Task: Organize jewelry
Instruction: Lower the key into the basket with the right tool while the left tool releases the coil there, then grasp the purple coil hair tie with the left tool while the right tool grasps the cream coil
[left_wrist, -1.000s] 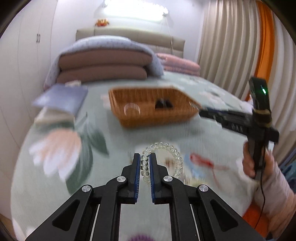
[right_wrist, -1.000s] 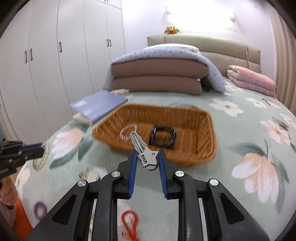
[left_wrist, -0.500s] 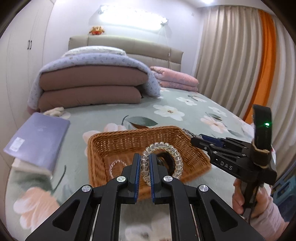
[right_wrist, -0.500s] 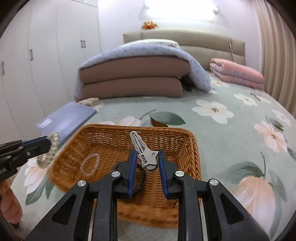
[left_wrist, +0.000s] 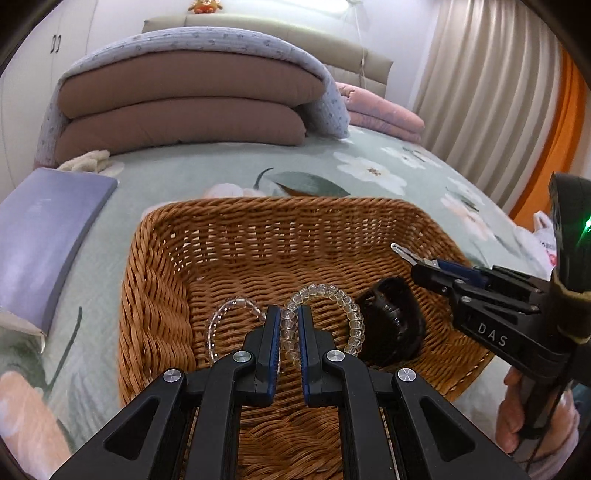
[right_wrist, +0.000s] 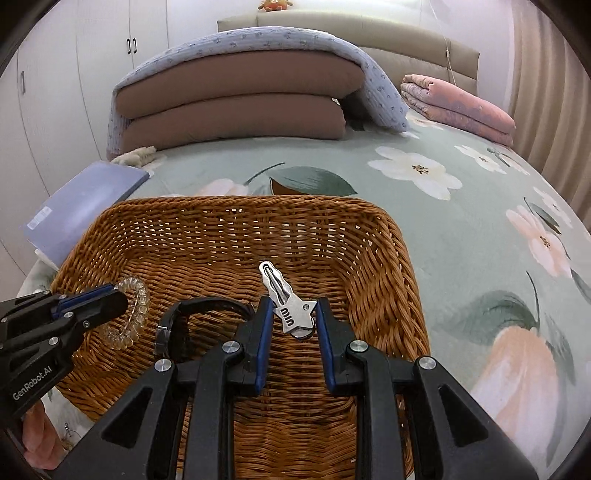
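Basket (left_wrist: 162, 295) interior roomy at far side; I'm pinching clear bead bracelet (left_wrist: 347, 306) in left gripper (left_wrist: 289, 325), silver clip (right_wrist: 284, 299) in right gripper (right_wrist: 293, 314), both hovering inside near rim.

Black angular fingers (left_wrist: 271, 332) with blue pads, silver screws, white "DAS" and "GenRobot.AI" lettering, green light, bare skin

A home bedroom: bed (right_wrist: 461, 206), folded quilts (right_wrist: 236, 96), wardrobe (right_wrist: 55, 74), curtains (left_wrist: 491, 92).
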